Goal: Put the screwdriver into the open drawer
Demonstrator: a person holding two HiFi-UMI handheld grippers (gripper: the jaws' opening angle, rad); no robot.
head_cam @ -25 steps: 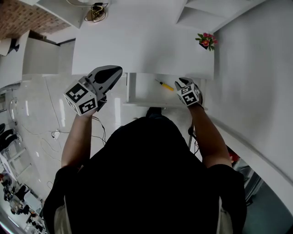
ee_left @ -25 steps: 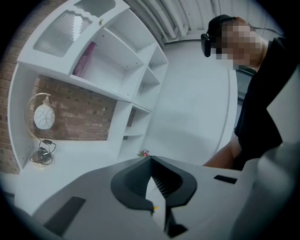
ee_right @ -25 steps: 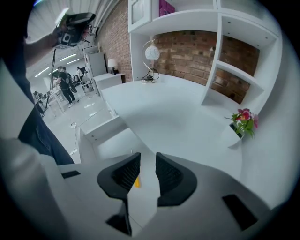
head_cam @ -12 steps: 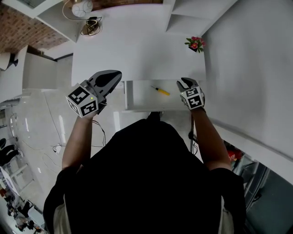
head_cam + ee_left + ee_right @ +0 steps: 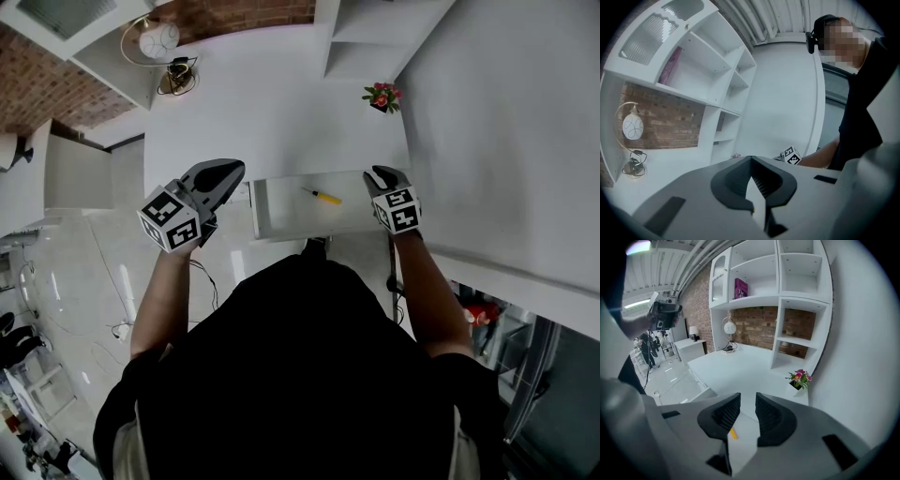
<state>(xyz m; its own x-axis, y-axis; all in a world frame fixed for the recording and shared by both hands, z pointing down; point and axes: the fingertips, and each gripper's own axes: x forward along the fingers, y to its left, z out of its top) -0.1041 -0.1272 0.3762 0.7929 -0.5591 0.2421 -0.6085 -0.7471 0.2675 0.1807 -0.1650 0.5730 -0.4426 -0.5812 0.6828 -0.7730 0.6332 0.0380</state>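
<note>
The screwdriver [image 5: 322, 196] lies inside the open drawer [image 5: 267, 220] under the white desk [image 5: 272, 112], just as it did a second ago. Your right gripper [image 5: 380, 173] hovers at the drawer's right end, arm outstretched, its jaws a narrow gap apart and empty. Your left gripper [image 5: 232, 171] hangs just left of the drawer, its tips touching on nothing, its marker cube towards you.

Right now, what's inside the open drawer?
A yellow-handled screwdriver lies on the white floor of the drawer, right of its middle. Nothing else shows inside. The person's dark clothing covers part of the near edge.
</note>
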